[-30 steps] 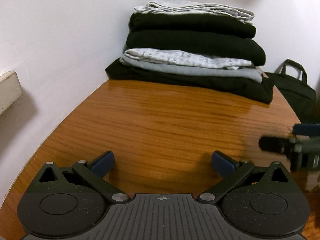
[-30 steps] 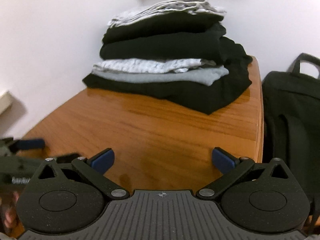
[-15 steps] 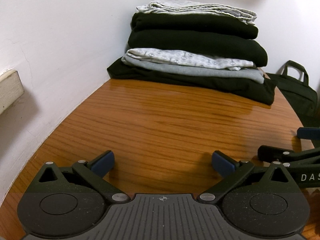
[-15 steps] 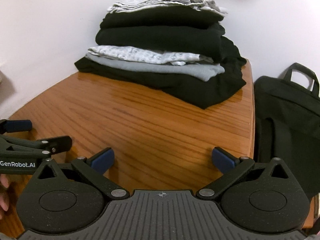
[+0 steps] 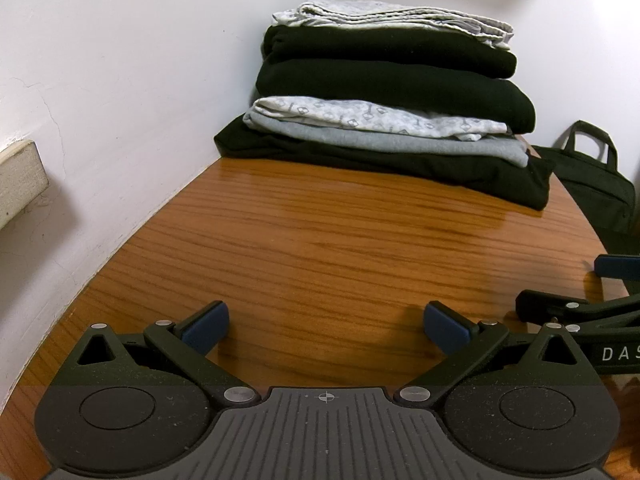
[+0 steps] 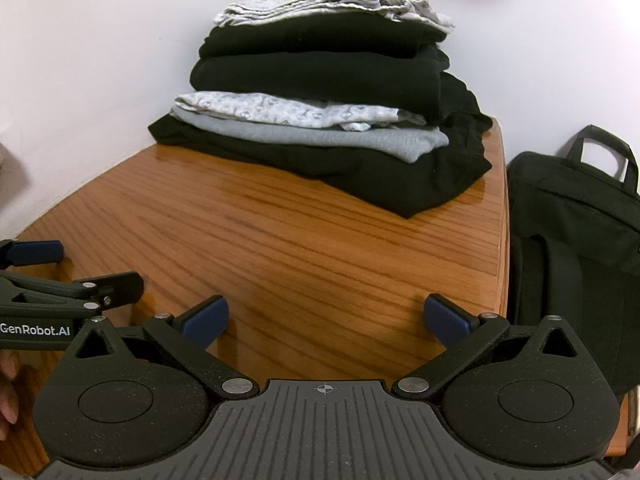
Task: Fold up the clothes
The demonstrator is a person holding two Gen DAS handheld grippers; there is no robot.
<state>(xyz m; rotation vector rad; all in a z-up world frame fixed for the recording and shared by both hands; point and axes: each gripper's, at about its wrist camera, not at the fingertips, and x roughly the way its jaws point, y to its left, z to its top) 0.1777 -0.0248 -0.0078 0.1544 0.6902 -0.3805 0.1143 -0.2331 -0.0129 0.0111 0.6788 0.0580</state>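
Stack of folded clothes [image 5: 384,116] sits at the far end of the wooden table [image 5: 340,248], pushed toward the corner where the white walls [image 5: 120,80] meet. Layers from the bottom: a wide black garment, a plain grey one, a pale patterned one, two thick black ones, a pale patterned one on top. The bottom black piece spreads past the rest and reaches the table's right edge in the right wrist view.

Handling judgement: all soft, limp fabric; light singly, but the stack is bulky. The thick black layers look like heavier knit and should sag when lifted. Best hold is probably a pinch on a folded edge or corner of the top piece, one gripper at each end, so lower layers are not dragged along.

Left gripper [image 5: 326,322]: jaws wide apart, nothing between them, low over bare table. Right gripper [image 6: 326,320]: same, just beside it. Both are well apart from the stack.

Black bag [image 6: 576,248] stands beside the table on the right.
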